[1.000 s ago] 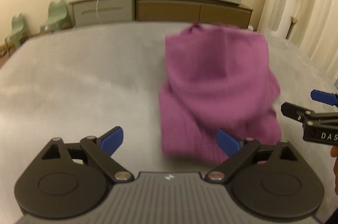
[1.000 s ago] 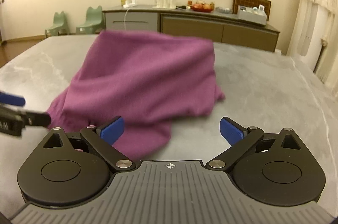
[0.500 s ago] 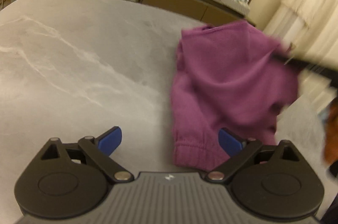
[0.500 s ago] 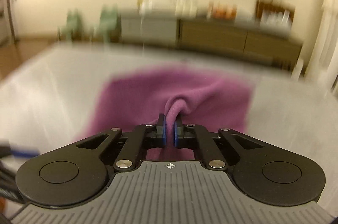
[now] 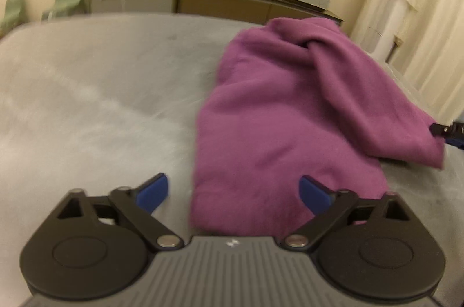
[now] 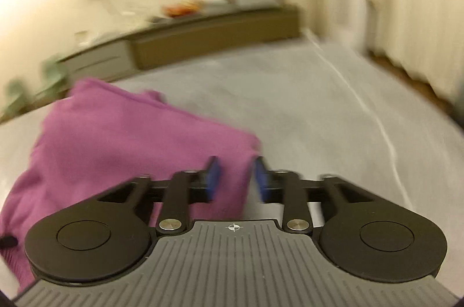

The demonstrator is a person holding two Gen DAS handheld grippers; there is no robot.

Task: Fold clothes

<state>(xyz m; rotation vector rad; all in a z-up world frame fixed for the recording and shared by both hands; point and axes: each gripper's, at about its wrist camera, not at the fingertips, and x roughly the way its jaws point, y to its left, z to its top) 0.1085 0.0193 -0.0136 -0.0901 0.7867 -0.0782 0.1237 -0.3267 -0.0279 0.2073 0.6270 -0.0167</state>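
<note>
Left wrist view: purple garment [image 5: 284,115] is lying bunched on the tabletop [image 5: 101,110], folding incomplete. Left gripper [image 5: 233,192] fingers are closing, not yet gripping; right gripper [image 6: 235,179] fingers are opening, garment corner between them.

Lying bunched across the right half of the grey tabletop [image 5: 87,110]: purple garment [image 5: 290,115], blocking passage there. Staying open: the left and far tabletop. Standing well beyond the far edge: sideboard [image 5: 220,2].
</note>
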